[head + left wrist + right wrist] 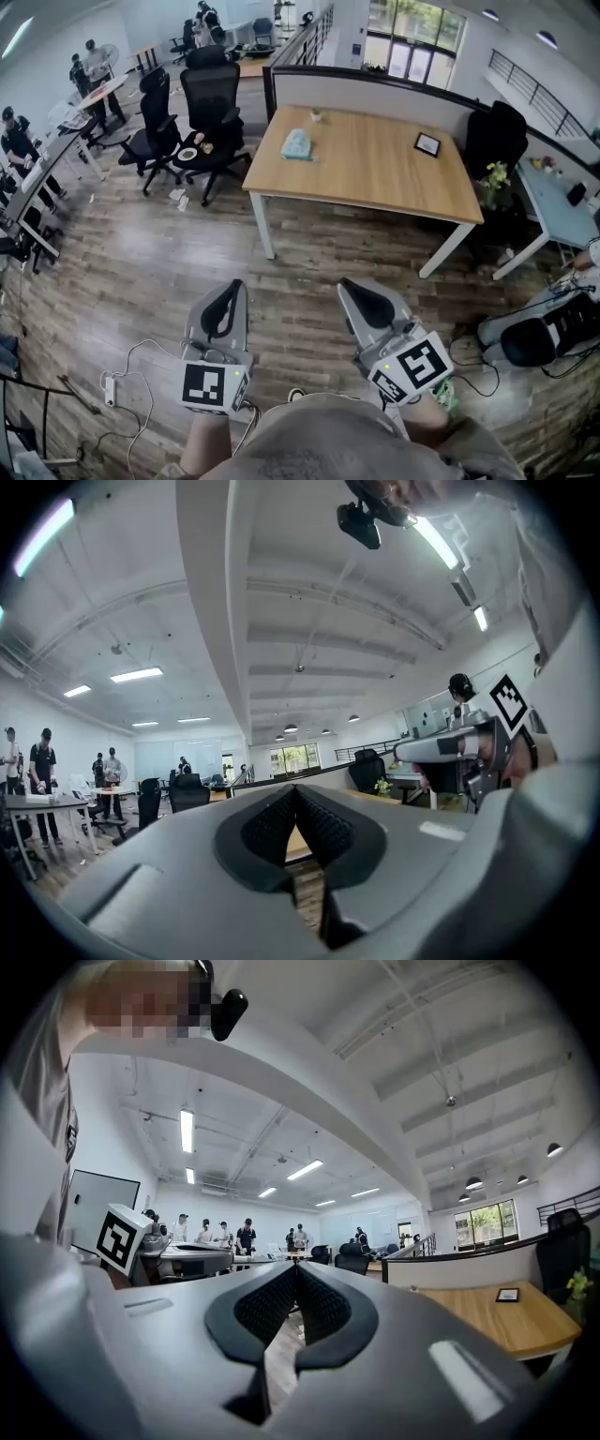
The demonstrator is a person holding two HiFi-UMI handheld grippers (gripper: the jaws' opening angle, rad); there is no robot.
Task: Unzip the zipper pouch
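Nearest me, the left tool [229, 298] and the right tool [360, 298] hung level above the wooden floor [141, 244], each with its jaws pressed fully together on nothing. Well ahead of both, the pale blue zipper pouch [296, 144] lay on the table [375, 178] toward its left end, about midway between the two tools' lines, so I judged neither hand the nearer. Its long axis seemed to run away from me, though it showed too small to find the zipper pull.
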